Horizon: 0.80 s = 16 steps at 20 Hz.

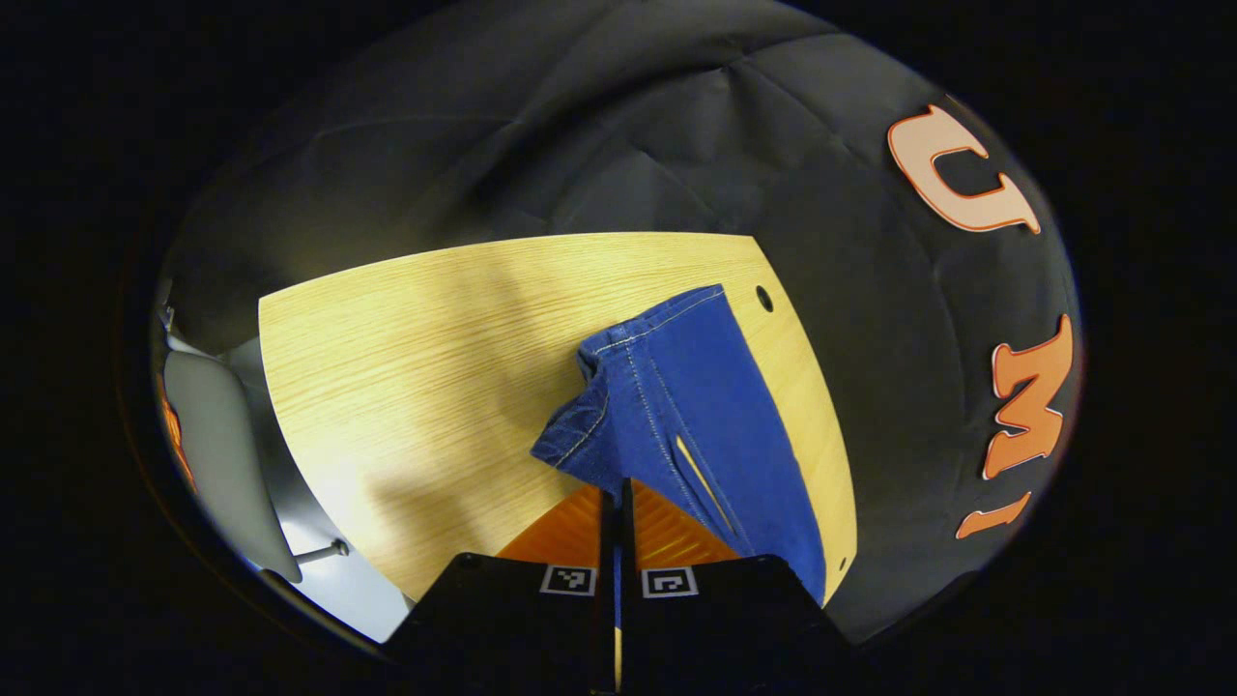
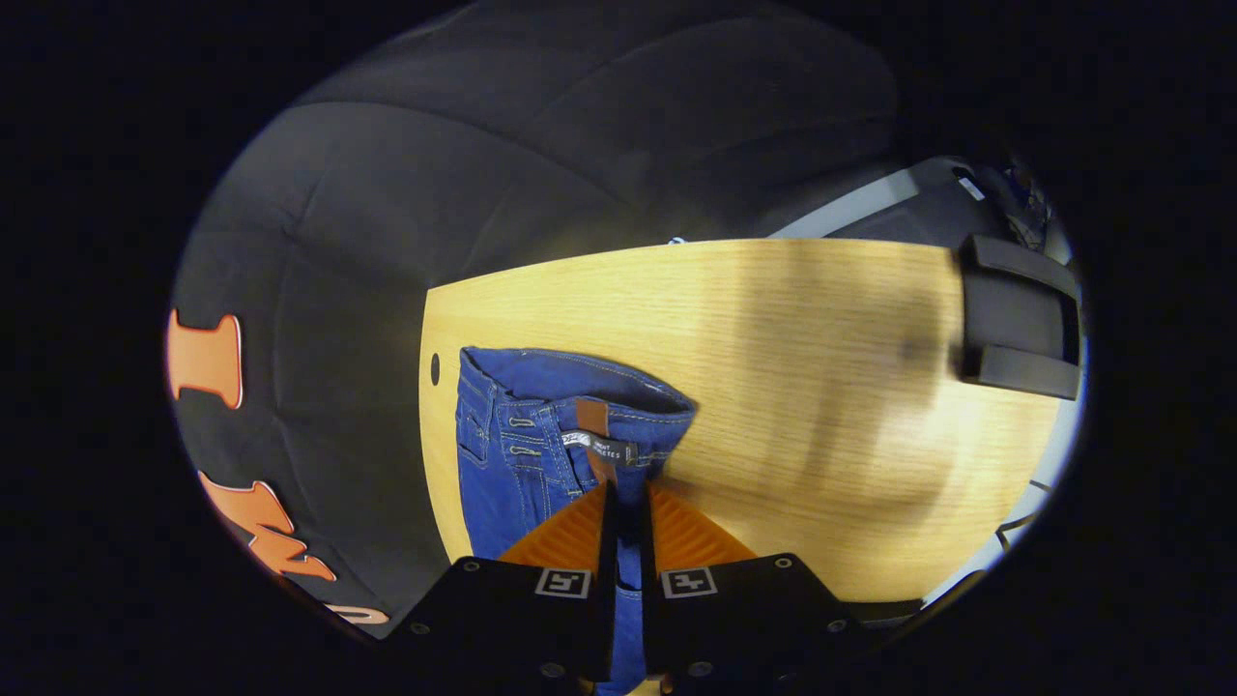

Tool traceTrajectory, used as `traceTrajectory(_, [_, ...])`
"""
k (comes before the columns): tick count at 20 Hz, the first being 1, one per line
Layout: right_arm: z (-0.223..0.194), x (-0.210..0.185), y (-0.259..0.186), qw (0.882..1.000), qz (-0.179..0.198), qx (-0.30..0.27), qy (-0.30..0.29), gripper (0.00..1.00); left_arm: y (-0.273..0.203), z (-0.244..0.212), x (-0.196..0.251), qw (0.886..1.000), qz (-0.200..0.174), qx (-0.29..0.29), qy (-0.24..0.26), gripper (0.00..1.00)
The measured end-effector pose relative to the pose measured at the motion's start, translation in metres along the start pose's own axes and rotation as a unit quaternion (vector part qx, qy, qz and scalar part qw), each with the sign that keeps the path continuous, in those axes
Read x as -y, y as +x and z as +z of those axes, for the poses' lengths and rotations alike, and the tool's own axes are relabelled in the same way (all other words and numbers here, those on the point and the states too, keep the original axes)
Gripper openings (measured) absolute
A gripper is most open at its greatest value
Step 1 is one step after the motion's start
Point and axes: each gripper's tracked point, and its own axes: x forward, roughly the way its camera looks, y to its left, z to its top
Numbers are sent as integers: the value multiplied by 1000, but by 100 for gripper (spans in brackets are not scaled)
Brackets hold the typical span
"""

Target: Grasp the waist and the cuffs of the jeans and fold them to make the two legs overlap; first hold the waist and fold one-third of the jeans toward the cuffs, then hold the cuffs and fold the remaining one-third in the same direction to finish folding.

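Blue jeans lie on a light wooden table. In the left gripper view their cuff end [image 1: 676,387] rises off the table [image 1: 406,367], one hem corner drooping left. My left gripper [image 1: 616,498] is shut on the cuff denim, which runs between its fingers. In the right gripper view the waist end [image 2: 560,416] shows its open waistband, button holes and inner labels, lifted toward me. My right gripper [image 2: 626,498] is shut on the waistband, with denim pinched between its fingers. The middle of the jeans is hidden below both grippers.
A small round hole [image 1: 763,298] pierces the table near the jeans, seen too as the hole [image 2: 434,368]. The table's edge next to the black cloth wall runs close beside the jeans. A grey chair [image 1: 217,445] stands off one side, a dark chair [image 2: 1024,329] at the other. Bare table [image 2: 821,387] spreads wide.
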Motion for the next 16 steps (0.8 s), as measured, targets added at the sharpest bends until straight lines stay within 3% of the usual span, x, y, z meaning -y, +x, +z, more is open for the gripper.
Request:
traceTrajectory(2, [6, -10, -11, 1000, -8, -3, -11, 13, -8, 10, 13, 1000, -12, 3, -1, 3])
traceTrajectory(5, [13, -46, -18, 1000, 12, 0, 0, 13, -19, 26, 31, 1000, -30, 3, 7, 3])
traceTrajectory(13, [24, -100, -9, 1000, -5, -7, -12, 12, -19, 71, 66, 994, -49, -20, 98, 1])
traceTrajectory(16, [10, -121, 1, 999, 0, -14, -45, 12, 6, 42, 58, 991, -30, -59, 116, 1])
